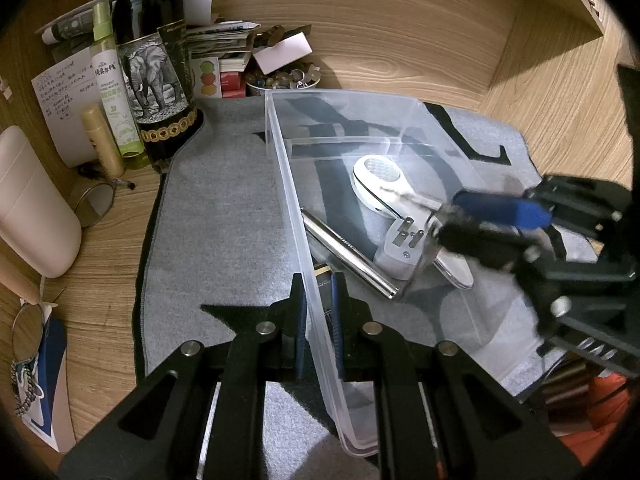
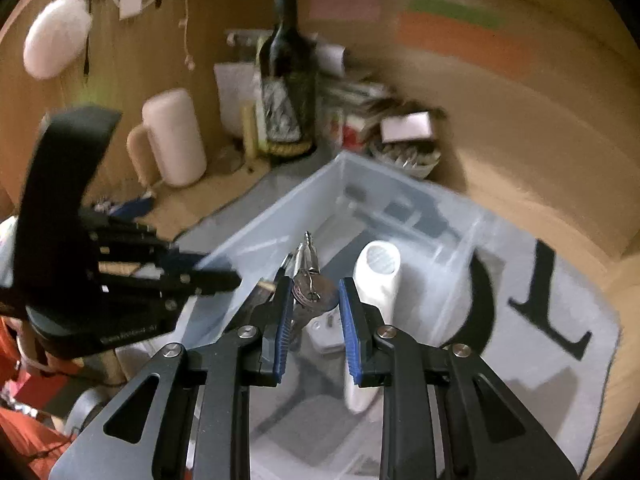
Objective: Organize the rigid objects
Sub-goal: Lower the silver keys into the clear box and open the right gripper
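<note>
The left gripper (image 1: 318, 320) pinches the near wall of the clear bin (image 1: 288, 168), jaws closed on the plastic, steadying it. The right gripper (image 2: 312, 304) hangs over the bin, jaws narrowly parted with a bunch of keys (image 2: 310, 280) between them; whether both pads press on it I cannot tell. Keys are light, stiff, loosely jointed and liable to swing, so a grip at the heads suits. Deeper inside lie a white shaver (image 2: 378, 276) and a metal tube (image 1: 348, 252); bare floor remains beyond them, bounded by thin upright walls.
</note>
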`<state>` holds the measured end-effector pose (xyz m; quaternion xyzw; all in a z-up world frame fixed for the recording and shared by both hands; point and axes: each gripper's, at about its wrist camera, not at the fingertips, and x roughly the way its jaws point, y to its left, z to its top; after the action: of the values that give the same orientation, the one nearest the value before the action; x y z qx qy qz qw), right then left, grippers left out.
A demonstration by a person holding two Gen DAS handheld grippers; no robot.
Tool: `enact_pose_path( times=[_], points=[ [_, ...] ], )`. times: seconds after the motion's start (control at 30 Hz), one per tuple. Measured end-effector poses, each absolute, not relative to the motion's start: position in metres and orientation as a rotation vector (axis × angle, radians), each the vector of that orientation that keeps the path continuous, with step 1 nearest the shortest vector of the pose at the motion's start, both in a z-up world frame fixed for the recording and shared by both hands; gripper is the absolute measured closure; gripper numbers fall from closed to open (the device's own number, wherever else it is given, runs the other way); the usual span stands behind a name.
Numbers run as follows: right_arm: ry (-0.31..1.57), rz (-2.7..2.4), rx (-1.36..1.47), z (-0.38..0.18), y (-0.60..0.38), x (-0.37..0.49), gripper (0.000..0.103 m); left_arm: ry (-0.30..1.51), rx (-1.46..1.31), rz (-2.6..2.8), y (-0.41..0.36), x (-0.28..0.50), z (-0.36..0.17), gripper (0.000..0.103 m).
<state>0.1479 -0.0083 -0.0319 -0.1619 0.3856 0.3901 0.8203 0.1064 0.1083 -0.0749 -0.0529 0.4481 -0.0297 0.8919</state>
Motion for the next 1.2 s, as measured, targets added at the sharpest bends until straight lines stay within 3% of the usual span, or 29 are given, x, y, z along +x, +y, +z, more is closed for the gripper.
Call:
enact_pose_path(
  times=[0.53,1.2],
  points=[
    [0.948,0.841,-0.408,-0.058,-0.005,0.150,0.081,0.930,-0.109,-0.061,0.108,0.106,-0.075,0.092],
    [0.802,0.720,-0.303,-0.007,-0.052,0.169,0.065,0.932,-0.104,-0.059,0.108,0.107,-0.075,0.092]
  ],
)
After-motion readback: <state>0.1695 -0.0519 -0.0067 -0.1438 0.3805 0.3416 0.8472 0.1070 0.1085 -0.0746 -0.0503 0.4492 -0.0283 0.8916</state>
